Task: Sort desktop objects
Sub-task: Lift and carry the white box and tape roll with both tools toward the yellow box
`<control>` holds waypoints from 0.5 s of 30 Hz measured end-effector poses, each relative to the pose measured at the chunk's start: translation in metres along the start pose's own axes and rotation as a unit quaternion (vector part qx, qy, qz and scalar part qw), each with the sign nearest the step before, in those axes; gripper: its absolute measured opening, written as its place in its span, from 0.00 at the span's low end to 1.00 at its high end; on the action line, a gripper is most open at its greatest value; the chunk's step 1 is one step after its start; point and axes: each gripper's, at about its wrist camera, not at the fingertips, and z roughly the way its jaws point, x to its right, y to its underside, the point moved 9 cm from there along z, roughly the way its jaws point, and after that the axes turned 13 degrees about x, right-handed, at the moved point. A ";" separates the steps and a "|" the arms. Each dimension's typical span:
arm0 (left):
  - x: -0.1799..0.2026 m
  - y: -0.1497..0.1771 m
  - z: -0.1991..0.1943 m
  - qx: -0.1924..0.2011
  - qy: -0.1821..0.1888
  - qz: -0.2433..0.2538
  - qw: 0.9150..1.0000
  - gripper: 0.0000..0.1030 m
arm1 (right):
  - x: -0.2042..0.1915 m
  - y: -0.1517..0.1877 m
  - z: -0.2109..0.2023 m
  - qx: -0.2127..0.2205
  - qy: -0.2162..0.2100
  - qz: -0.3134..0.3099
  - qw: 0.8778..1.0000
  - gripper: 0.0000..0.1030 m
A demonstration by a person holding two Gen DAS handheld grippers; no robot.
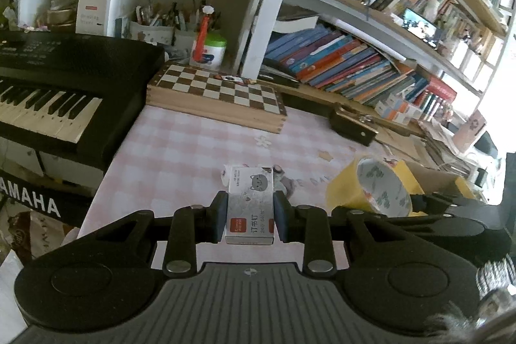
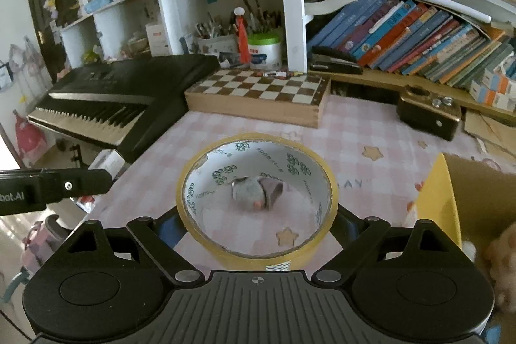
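1. The left gripper (image 1: 251, 216) tilts down over the pink checked tablecloth (image 1: 180, 147), its blue pads clamped on the sides of a small grey staple box with a cat drawing (image 1: 251, 202).
2. The right gripper (image 2: 258, 228) tilts down likewise, its jaws spread wide and closed on the outside of a yellow tape roll with a white printed core (image 2: 258, 253).
3. Only the right wrist view shows a grey rounded object (image 2: 254, 192) lying on the cloth, seen through the roll.
4. The left wrist view shows the roll from its side, held above the cloth.

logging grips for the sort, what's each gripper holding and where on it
The left gripper clamps a small staple box by its two long sides, near the end closest to the camera. The right gripper holds a yellow tape roll across its outer rim.
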 end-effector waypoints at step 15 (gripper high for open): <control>0.013 0.026 -0.066 0.002 0.038 -0.010 0.999 0.27 | -0.023 0.031 -0.071 -0.004 0.015 0.018 1.000 0.89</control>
